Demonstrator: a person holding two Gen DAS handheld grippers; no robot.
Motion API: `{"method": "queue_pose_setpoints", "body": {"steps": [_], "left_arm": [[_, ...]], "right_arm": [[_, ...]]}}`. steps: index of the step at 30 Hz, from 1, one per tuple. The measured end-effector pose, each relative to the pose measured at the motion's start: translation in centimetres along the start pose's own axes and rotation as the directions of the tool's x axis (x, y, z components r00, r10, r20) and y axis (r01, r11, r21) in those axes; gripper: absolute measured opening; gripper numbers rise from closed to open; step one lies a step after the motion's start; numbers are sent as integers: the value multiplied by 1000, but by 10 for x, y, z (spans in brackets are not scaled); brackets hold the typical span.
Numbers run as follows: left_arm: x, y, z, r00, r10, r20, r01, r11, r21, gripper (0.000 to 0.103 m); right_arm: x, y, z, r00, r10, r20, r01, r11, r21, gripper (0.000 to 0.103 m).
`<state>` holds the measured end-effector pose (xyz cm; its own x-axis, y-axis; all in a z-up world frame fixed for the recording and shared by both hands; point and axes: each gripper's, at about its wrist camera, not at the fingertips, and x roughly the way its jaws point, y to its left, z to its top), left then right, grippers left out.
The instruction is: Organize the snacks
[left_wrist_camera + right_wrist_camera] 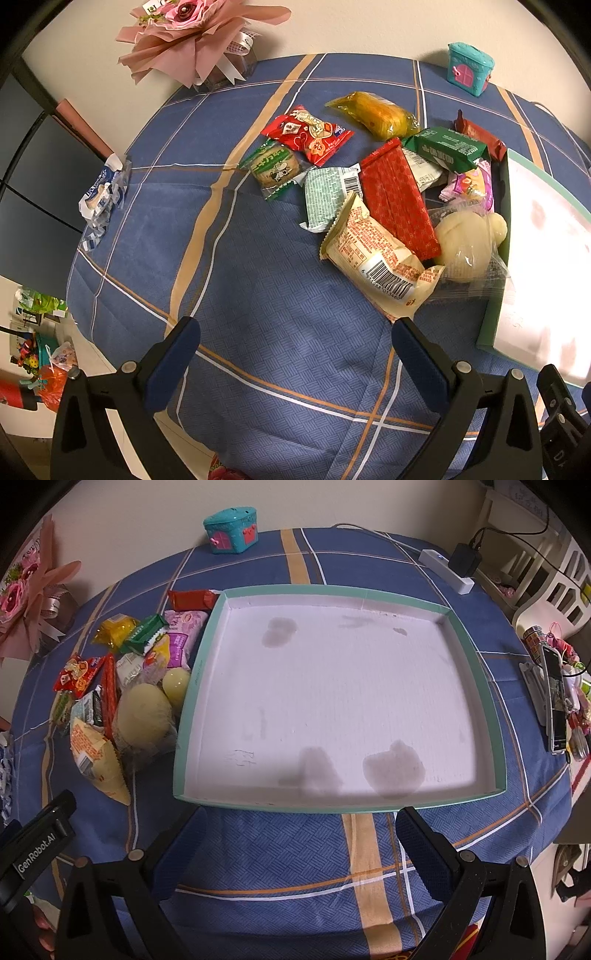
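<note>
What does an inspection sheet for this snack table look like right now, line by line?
Surface: blue plaid tablecloth, no spills seen.
Job's things: snack packets heaped left of the tray; tray holds nothing, its floor stained.
Clutter: paper bouquet, teal toy house, crumpled wrapper, phone.
Grippers: left gripper and right gripper open, fingers holding nothing.
Cables: power strip with charger and cords at the far edge.
Surroundings: wall behind, shelves to the right.

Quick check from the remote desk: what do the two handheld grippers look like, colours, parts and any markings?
Both match: the left gripper and right gripper have black angular frames with silver pivot bolts and two fingers faced with dark blue textured pads. In the right wrist view the left unit's black body reads "GenRobot.AI" in white. No cables or sleeves show.
</note>
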<state>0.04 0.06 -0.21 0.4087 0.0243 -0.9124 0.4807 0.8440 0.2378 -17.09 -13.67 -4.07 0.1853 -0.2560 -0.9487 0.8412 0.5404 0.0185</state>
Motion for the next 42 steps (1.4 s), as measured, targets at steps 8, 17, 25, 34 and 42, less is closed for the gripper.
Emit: {"method": "queue_pose_setpoints", "body": {"steps": [8, 17, 25, 34, 42], "left_arm": [[1, -1, -1, 1000, -2, 0, 2, 1000, 1, 103], [2, -3, -2, 1000, -2, -1, 2, 1000, 1, 103], [3, -4, -1, 1000, -6, -1, 6, 1000, 1, 103], [-3, 23, 10, 999, -23, 40, 28, 992, -119, 103], [12, 50, 21, 995, -104, 1, 101, 969, -226, 103]], "right_arm": [[1, 1, 1, 1000, -4, -7, 4, 1000, -2, 103], [1, 1, 1, 1000, -4, -8, 4, 1000, -3, 103], [1, 2, 2, 1000, -5, -8, 5, 1000, -3, 103], [-18, 13, 7, 992, 89, 91, -89, 996, -13, 103], [-15, 50, 17, 972, 219, 83, -216, 975, -43, 103]]}}
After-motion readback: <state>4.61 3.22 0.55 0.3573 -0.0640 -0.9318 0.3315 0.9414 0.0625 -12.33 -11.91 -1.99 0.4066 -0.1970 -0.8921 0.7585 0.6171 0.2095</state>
